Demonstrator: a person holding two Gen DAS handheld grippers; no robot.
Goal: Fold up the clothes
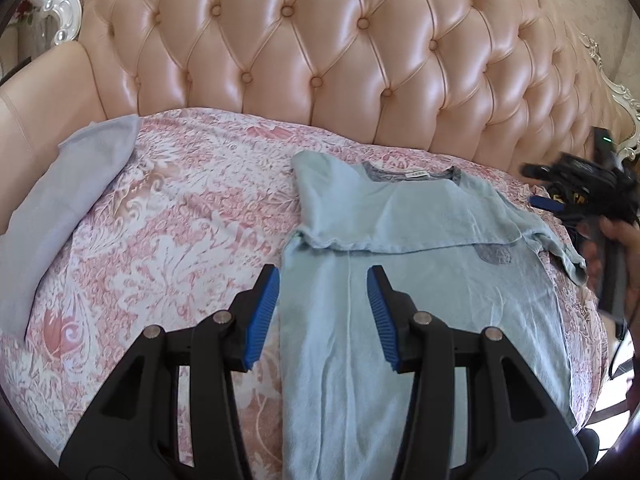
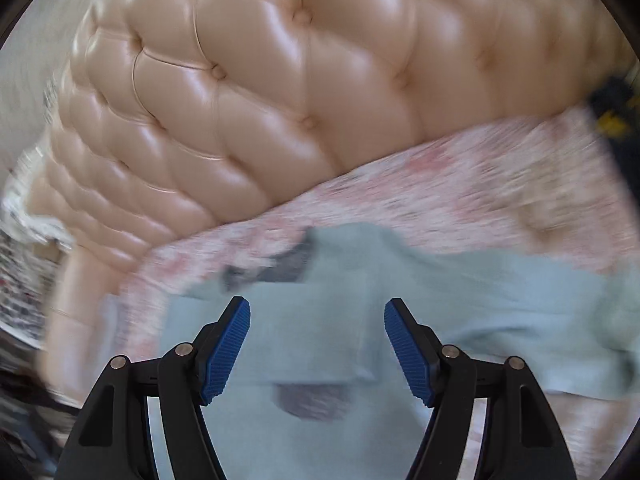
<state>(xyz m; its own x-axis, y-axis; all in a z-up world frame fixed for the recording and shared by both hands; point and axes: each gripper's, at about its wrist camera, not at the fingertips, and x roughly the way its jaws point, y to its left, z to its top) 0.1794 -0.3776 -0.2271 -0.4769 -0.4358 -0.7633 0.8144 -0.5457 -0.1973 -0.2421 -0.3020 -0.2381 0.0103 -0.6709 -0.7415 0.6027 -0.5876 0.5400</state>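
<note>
1. In the left wrist view, your left gripper (image 1: pixel 323 276) stood spread at the lower centre, its blue ribbed pads (image 1: pixel 262 316) apart and pinching nothing.
2. The pale blue-green T-shirt with a grey collar (image 1: pixel 400 248) lay flat on the pink-and-white floral bedspread (image 1: pixel 168 216), filling the centre and lower right of the frame. Its left sleeve side was folded across the chest, making a horizontal hem line just above your pads.
3. A lavender-grey folded cloth (image 1: pixel 60 208) sat at the left edge of the frame, well apart from the shirt.
4. The tufted peach leather headboard (image 1: pixel 320 48) filled the top of the frame.
5. At the right edge your right gripper (image 1: pixel 548 190) showed blurred and dark in your hand; from here I could not tell its state.
6. In the right wrist view, much blurred, your right gripper (image 2: pixel 317 310) was spread wide at the lower centre, holding nothing.
7. The shirt (image 2: pixel 500 308) lay beneath and beyond the pads across the lower half, its grey collar (image 2: pixel 280 266) just above the left pad, the bedspread (image 2: pixel 460 184) and headboard (image 2: pixel 300 80) behind it.
</note>
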